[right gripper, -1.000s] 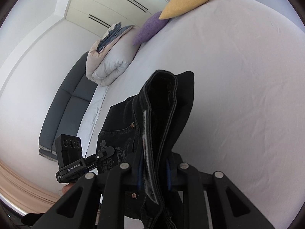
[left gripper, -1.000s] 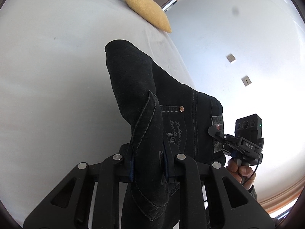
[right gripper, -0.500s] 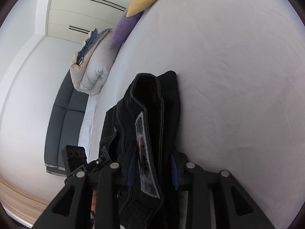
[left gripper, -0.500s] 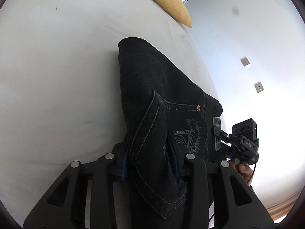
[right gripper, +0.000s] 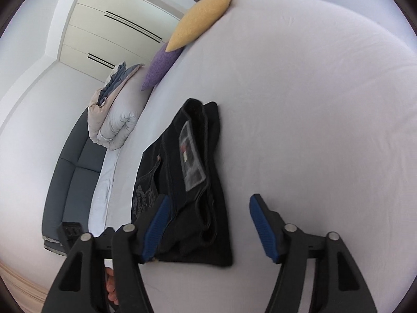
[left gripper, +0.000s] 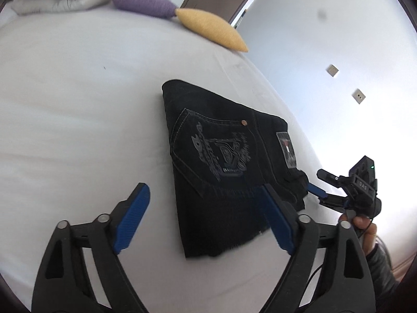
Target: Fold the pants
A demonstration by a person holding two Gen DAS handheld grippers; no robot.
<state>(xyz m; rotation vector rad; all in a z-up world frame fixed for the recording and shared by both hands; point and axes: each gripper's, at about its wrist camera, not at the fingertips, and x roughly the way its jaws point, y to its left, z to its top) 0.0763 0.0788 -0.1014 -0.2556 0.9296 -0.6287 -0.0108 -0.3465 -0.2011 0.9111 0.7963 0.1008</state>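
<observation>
The black jeans lie folded into a compact stack on the white bed, back pocket with grey embroidery and waist label facing up. They also show in the right wrist view. My left gripper is open and empty, held above the near edge of the stack. My right gripper is open and empty at the stack's waistband side; it appears in the left wrist view beside the jeans.
A yellow pillow and a purple pillow lie at the head of the bed, with a rolled white duvet beside them. A dark grey sofa stands past the bed's edge. A white wall is on the right.
Both grippers have opened and let go of the jeans, which now lie flat on the bed. Both grippers have pulled back a little from the stack.
</observation>
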